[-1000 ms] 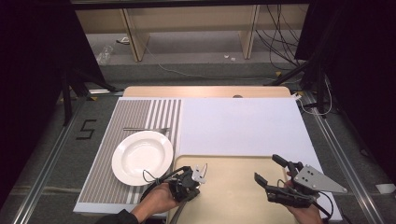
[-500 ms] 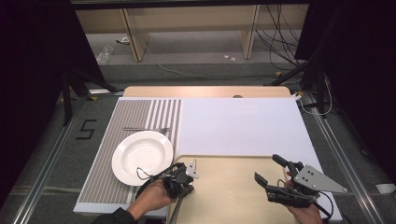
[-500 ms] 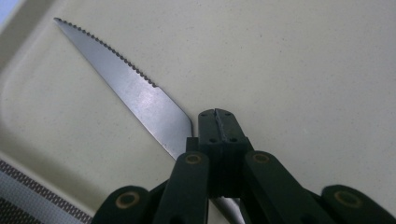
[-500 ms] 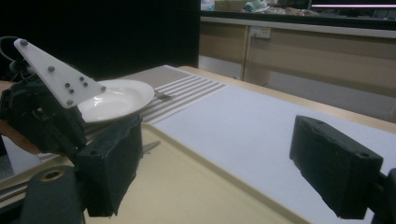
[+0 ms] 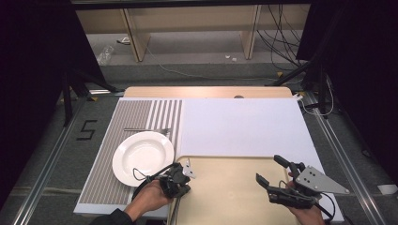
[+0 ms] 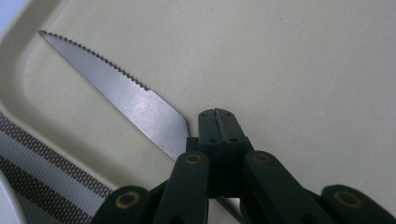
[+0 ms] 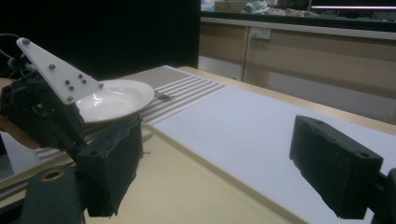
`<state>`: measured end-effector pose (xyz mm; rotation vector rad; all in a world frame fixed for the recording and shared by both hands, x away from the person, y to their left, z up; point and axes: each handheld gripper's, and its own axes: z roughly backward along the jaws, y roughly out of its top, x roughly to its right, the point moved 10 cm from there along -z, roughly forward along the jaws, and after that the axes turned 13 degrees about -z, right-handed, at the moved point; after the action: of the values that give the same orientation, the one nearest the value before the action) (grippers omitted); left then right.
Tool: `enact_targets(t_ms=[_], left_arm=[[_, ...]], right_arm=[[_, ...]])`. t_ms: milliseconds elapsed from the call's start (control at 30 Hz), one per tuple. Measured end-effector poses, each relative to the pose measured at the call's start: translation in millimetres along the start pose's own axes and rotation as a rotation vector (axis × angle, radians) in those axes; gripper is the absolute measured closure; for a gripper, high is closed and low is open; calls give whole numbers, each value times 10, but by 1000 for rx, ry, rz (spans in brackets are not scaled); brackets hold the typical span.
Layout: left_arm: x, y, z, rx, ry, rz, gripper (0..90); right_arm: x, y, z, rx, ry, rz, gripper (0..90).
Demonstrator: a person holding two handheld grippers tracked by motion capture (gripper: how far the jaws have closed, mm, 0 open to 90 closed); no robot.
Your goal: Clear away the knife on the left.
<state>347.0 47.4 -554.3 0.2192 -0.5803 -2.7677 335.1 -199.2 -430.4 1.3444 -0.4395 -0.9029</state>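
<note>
The left gripper sits over the left edge of the beige tray, its jaws pressed together on a knife. The serrated blade lies flat along the tray's inner rim, pointing away from the jaws. Just beside this gripper is a white plate on a striped mat, with a fork beyond the plate. The right gripper hovers over the tray's right side with its jaws spread wide and nothing between them. A white sheet covers the table behind the tray
</note>
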Motion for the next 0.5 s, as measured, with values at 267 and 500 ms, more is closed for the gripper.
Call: enact_targets(t_ms=[267, 500], left_arm=[[-45, -70, 27, -5, 2, 18, 895], [-45, -96, 38, -6, -8, 29, 895]], right_arm=[[-3, 0, 2, -2, 0, 2, 181], [-2, 1, 3, -3, -1, 4, 181]])
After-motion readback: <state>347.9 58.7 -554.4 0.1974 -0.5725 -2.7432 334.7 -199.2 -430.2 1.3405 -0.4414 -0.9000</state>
